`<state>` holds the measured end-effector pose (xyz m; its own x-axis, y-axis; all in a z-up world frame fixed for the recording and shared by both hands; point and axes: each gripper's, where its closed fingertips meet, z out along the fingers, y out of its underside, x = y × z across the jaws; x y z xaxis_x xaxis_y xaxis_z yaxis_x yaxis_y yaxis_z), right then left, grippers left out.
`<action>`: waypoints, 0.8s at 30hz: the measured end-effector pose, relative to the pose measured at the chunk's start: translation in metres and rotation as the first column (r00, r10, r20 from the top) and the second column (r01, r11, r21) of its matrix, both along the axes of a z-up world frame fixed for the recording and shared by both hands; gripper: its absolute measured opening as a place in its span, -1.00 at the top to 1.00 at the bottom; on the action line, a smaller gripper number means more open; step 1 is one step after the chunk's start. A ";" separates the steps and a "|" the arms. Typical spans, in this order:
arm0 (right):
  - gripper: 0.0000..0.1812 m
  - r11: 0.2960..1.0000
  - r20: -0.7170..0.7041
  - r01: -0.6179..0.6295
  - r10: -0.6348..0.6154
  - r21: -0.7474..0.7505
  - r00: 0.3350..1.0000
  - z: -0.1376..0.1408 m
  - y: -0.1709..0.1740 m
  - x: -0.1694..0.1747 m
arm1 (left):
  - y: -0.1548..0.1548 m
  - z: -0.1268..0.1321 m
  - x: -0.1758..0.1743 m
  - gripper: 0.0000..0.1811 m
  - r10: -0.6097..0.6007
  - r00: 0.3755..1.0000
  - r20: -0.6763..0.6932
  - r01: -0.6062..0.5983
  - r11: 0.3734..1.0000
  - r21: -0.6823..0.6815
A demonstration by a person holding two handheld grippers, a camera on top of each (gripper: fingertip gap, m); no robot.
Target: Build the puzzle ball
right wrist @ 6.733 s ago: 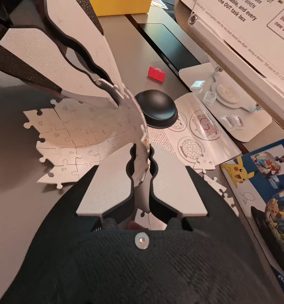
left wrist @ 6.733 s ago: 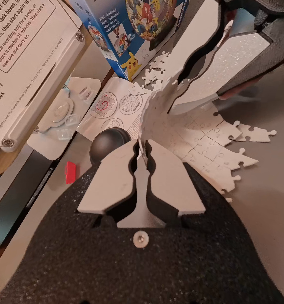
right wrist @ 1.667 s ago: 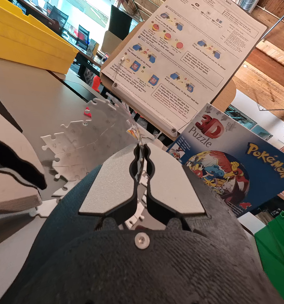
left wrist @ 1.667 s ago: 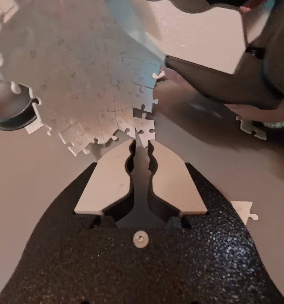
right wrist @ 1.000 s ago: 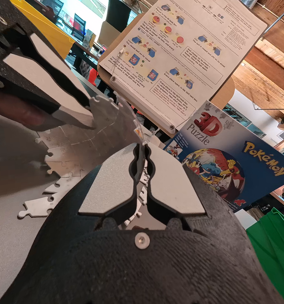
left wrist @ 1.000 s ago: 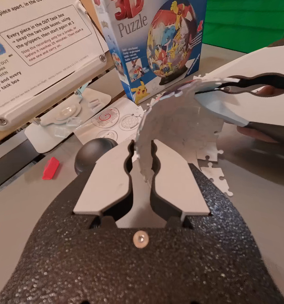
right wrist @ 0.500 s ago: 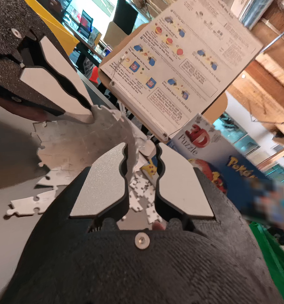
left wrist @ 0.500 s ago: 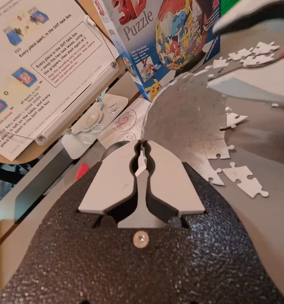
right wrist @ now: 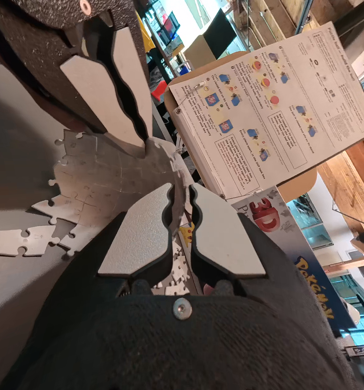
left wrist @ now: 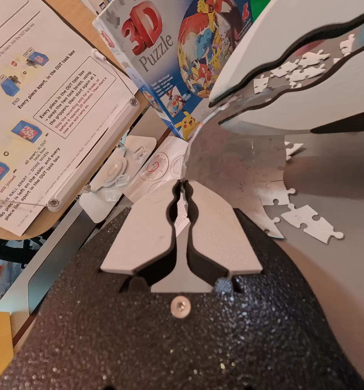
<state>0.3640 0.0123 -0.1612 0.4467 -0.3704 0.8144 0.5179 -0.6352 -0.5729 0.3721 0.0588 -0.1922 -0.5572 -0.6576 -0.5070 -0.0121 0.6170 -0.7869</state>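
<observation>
The part-built puzzle ball is a curved white shell of joined pieces (left wrist: 229, 164), standing on edge on the grey table; it also shows in the right wrist view (right wrist: 113, 175). My left gripper (left wrist: 182, 185) is shut on the shell's near rim. In the right wrist view it (right wrist: 146, 145) comes in from the upper left and pinches the far rim. My right gripper (right wrist: 181, 186) is slightly open, with its jaws on either side of the shell's edge. In the left wrist view it (left wrist: 216, 113) reaches in from the upper right.
A pair of joined loose pieces (left wrist: 312, 223) lies beside the shell, and several more (left wrist: 293, 69) lie farther back. The blue puzzle box (left wrist: 177, 63) and an instruction board (left wrist: 39, 105) stand behind. A leaflet (left wrist: 162, 166) and a clear plastic stand (left wrist: 113, 175) lie in front of them. Tip to tip, the grippers are about 6 cm apart.
A second ago the right gripper held the shell and the left was open. The left has since shut on the rim. The right opened, rolled, and has now narrowed around the edge.
</observation>
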 end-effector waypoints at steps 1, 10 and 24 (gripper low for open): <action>0.86 1.000 0.000 -0.004 0.004 -0.018 1.000 -0.002 0.001 0.001 | -0.001 0.000 0.000 0.97 -0.008 1.000 0.001 0.008 1.000 0.001; 0.95 1.000 0.098 0.026 -0.026 0.009 0.995 0.004 0.001 0.000 | -0.004 0.005 -0.001 0.92 -0.023 0.999 0.028 0.023 1.000 -0.004; 0.95 0.996 0.132 0.081 -0.086 0.043 0.988 0.007 -0.002 -0.004 | -0.011 -0.015 -0.076 0.62 0.057 0.959 -0.279 -0.123 0.967 -0.223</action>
